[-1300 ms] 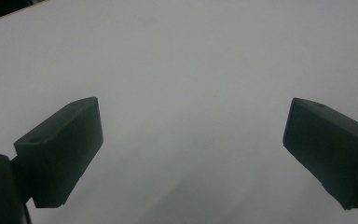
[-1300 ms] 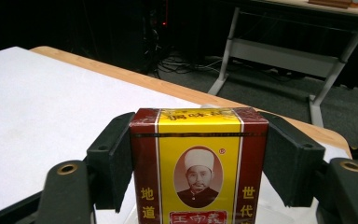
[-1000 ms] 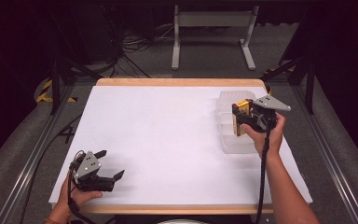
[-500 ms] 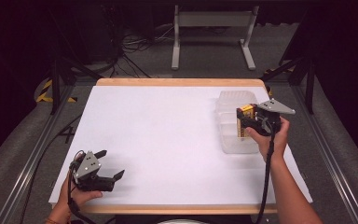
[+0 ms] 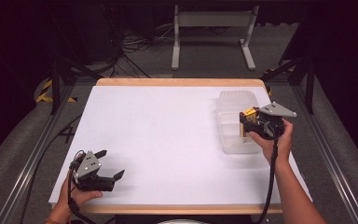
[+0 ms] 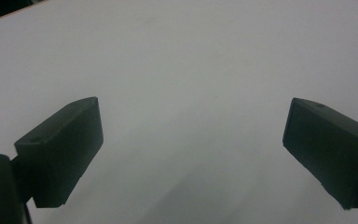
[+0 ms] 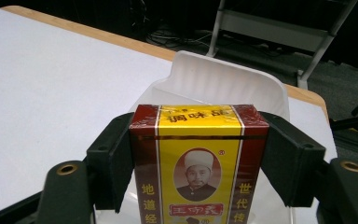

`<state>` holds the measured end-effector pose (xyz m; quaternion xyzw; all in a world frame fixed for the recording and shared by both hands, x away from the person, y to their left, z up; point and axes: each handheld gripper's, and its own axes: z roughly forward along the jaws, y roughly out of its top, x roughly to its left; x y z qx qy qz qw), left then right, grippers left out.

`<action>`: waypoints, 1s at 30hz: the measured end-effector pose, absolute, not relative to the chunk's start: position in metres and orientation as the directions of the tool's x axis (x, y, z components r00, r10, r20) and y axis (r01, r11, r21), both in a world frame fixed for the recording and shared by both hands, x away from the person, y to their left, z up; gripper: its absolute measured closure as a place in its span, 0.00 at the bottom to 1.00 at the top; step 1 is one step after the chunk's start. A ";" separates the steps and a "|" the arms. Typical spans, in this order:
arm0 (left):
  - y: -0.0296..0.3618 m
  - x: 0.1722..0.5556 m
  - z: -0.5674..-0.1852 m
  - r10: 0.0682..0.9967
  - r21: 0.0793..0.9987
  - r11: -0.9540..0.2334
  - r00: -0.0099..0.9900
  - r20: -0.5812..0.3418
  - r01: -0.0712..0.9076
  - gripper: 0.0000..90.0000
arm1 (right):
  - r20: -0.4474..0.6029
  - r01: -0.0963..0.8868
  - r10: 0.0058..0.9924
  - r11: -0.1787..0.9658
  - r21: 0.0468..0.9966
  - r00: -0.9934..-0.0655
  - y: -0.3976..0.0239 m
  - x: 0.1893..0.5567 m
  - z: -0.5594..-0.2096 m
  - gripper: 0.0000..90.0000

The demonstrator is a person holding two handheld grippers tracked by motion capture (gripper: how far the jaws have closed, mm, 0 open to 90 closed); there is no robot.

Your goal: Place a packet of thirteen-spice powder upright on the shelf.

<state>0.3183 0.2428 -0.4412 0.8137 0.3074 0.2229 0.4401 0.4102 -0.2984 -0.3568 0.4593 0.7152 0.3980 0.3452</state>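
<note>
The right gripper (image 5: pixel 247 125) pinched a red-and-yellow box (image 7: pixel 198 164) (a portrait printed on its face) over the clear plastic container (image 5: pixel 235 100) near the table's (image 5: pixel 168 130) far right corner. The left gripper (image 5: pixel 108 164) rested near the table's near left corner, its jaws spread wide.

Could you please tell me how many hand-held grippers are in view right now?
2: the left hand-held gripper rests near the table's front-left corner; the right hand-held gripper holds a box over the clear container.
</note>
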 end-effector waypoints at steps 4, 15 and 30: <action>0.243 0.318 -0.441 0.698 0.854 -0.421 0.711 0.091 0.304 0.06 | -0.130 0.386 0.930 0.266 0.883 -0.344 -0.300 0.409 -0.358 0.36; 0.243 0.318 -0.441 0.698 0.853 -0.423 0.711 0.090 0.307 0.06 | -0.133 0.397 0.924 0.280 0.874 -0.359 -0.305 0.403 -0.360 0.36; 0.243 0.319 -0.441 0.695 0.853 -0.424 0.713 0.092 0.303 0.06 | -0.200 0.361 0.903 0.343 0.867 -0.380 -0.301 0.394 -0.364 0.36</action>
